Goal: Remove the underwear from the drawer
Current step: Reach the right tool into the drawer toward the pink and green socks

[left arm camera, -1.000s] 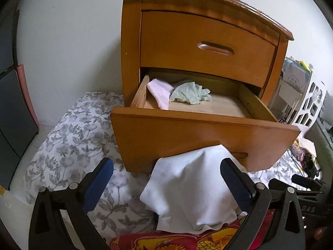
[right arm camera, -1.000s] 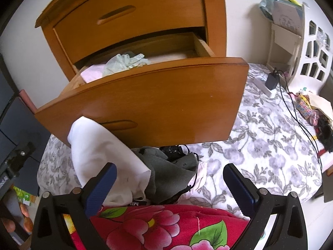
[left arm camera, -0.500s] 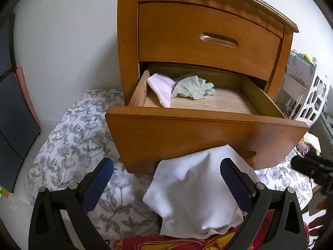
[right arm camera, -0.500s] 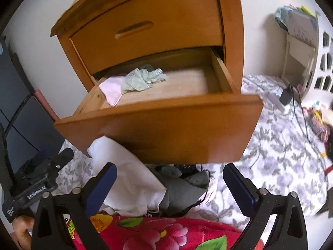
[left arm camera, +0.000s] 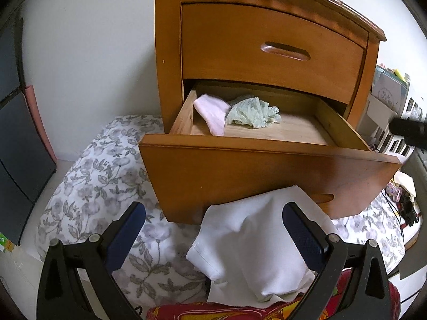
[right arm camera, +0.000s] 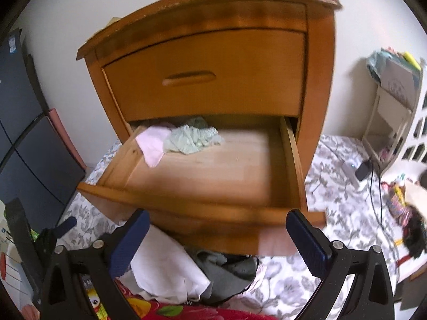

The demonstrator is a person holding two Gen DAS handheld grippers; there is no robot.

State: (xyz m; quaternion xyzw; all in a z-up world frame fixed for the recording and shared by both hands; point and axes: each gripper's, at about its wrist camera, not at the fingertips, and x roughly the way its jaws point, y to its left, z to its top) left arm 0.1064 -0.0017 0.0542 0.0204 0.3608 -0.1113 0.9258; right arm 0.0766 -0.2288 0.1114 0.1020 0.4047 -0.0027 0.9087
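The wooden nightstand's lower drawer (left arm camera: 267,165) (right arm camera: 202,213) is pulled out. At its back left lie a pink piece of underwear (left arm camera: 212,110) (right arm camera: 152,142) and a crumpled pale green one (left arm camera: 252,112) (right arm camera: 190,138). My left gripper (left arm camera: 213,236) is open, low in front of the drawer face, above a white cloth (left arm camera: 253,242). My right gripper (right arm camera: 217,244) is open too, higher up and looking down into the drawer, with nothing between its fingers. The right gripper's tip (left arm camera: 408,132) shows at the right edge of the left wrist view.
The upper drawer (left arm camera: 272,50) is closed. A floral sheet (left arm camera: 101,186) (right arm camera: 333,194) covers the surface around the nightstand. A white cloth (right arm camera: 165,264), a grey garment (right arm camera: 226,269) and a red flowered blanket (right arm camera: 186,312) lie below the drawer. A white shelf (right arm camera: 392,112) and cables stand at the right.
Both grippers have risen and moved closer to the nightstand. The right one rose more and now sees the drawer's floor. The underwear has not moved.
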